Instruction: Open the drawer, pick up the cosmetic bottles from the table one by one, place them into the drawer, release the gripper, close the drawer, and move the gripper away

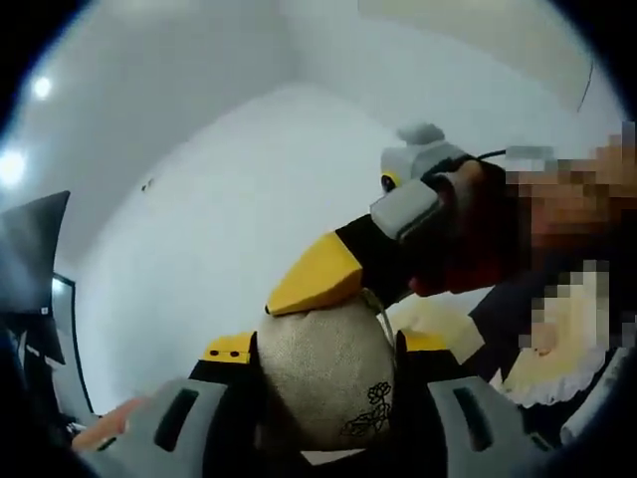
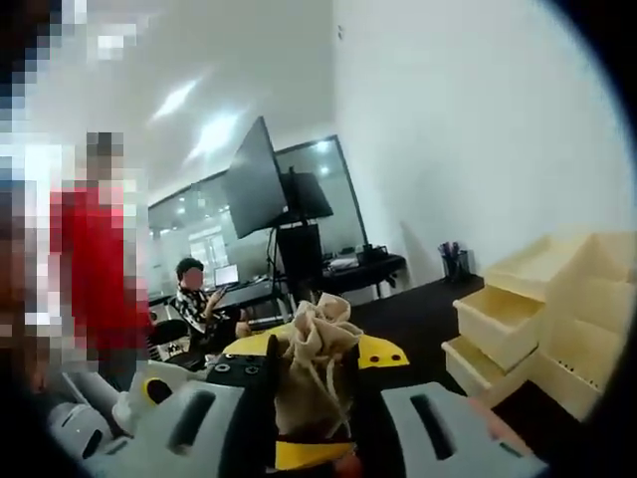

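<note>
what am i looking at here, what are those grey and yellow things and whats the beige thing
These are two fisheye pictures, each from a camera riding on a hand-held two-jaw gripper; a person holds one in each hand. In the left gripper view, the left gripper is shut on the round body of a beige cloth pouch, while the right gripper comes in from the right. In the right gripper view, the right gripper is shut on the pouch's gathered drawstring neck. Beyond stands a pale yellow drawer unit with drawers open, and a seated person farther back.
</note>
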A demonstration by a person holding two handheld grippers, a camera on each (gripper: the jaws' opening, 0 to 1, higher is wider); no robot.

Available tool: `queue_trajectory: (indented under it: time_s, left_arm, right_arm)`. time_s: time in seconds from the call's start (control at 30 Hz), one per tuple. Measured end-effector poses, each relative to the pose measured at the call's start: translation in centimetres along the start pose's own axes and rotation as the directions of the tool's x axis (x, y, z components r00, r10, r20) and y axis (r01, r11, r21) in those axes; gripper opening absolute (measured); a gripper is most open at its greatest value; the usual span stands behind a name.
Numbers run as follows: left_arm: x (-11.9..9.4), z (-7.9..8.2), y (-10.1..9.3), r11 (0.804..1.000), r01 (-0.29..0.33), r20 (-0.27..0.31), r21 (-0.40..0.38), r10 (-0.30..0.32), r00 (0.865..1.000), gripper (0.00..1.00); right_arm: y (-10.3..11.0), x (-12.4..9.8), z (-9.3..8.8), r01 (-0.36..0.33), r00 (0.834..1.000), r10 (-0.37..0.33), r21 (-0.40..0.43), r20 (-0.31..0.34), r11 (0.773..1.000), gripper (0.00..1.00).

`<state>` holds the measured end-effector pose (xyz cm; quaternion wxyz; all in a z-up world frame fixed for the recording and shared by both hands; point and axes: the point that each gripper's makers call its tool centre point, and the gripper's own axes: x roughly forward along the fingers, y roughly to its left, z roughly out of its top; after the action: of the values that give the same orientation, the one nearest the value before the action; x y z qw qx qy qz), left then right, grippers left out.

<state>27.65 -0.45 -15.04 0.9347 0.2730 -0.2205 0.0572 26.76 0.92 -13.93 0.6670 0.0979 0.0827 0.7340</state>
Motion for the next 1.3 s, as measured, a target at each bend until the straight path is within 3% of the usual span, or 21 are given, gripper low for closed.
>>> queue_trajectory:
  time_s: [0.33, 0.6, 0.97, 1.3]
  left_arm:
    - [0.3, 0.2, 0.0, 0.999, 0.024, -0.003, -0.027, -0.024, 1.0, 0.58]
    - [0.3, -0.5, -0.8, 0.996, 0.075, -0.042, -0.052, -0.078, 0.996, 0.66]
    - [-0.4, -1.7, -0.3, 0.99, 0.103, -0.094, -0.095, -0.112, 0.989, 0.72]
    - [-1.5, -2.0, 0.5, 0.969, 0.143, -0.129, -0.202, -0.171, 0.977, 0.8]
  right_arm:
    - [-0.9, -0.3, 0.4, 0.033, 0.999, -0.033, 0.006, 0.005, 0.999, 0.24]
    - [-1.9, -1.0, 0.8, 0.063, 0.998, -0.063, 0.001, 0.012, 0.998, 0.24]
    - [-3.2, -1.5, 0.6, 0.11, 0.994, -0.111, -0.049, -0.013, 0.993, 0.24]
    - [-3.9, -1.8, 0.8, 0.142, 0.989, -0.145, -0.1, -0.028, 0.985, 0.24]
